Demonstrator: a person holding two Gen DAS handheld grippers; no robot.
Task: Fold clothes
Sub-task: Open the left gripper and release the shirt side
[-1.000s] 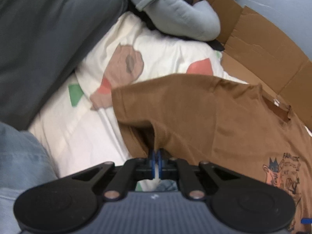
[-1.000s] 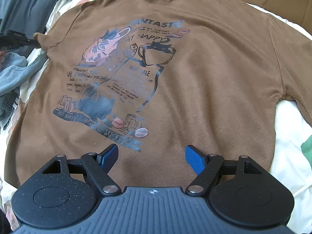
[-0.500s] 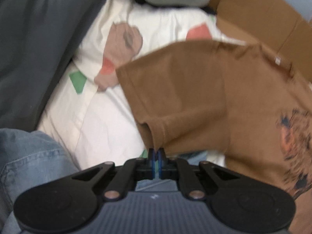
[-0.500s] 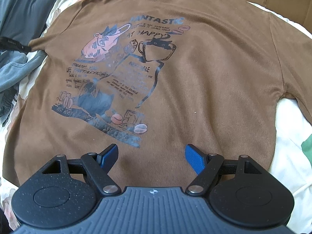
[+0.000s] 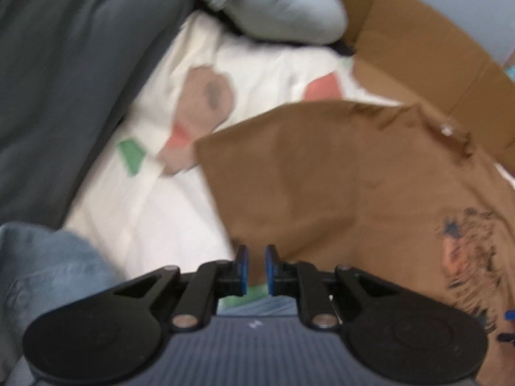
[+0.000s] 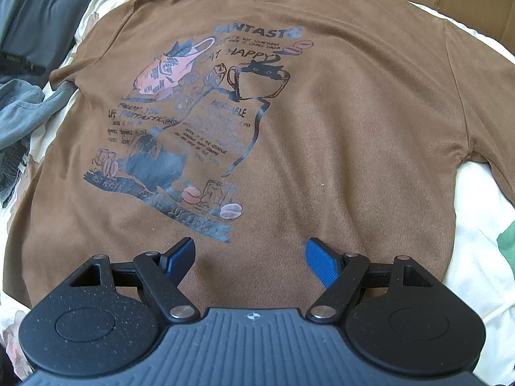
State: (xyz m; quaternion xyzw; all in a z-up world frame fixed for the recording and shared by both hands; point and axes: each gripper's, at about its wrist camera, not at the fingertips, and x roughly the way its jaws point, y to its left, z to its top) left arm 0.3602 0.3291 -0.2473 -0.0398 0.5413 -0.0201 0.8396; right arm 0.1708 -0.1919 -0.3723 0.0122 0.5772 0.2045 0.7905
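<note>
Jaws on the left gripper (image 5: 256, 265) were opening, a narrow gap showing between the blue pads, with the sleeve edge of the brown cotton T-shirt with a printed cat-and-coffee graphic (image 6: 322, 148) seen in that gap but no longer clearly pinched. Those of the right gripper (image 6: 250, 259) stood wide apart over the shirt's lower front, holding nothing.

Nearest the left gripper, the brown short sleeve (image 5: 289, 173) lay spread over the white bedsheet with red and green patches (image 5: 154, 206); the blurred picture made it hard to tell whether the cloth had fully dropped clear. If a corner stayed caught on a pad, lifting away could have dragged the sleeve out of shape and spoiled the flat layout.

Further out, the shirt lay face up and fairly smooth, collar toward the brown cardboard sheet (image 6: 476, 3). Blue-grey denim garment (image 6: 22, 109) sat just beside the left sleeve, and a fold swept that way might have gathered it in. Beyond, a pale grey sleeved garment (image 5: 273, 9) lay apart.
</note>
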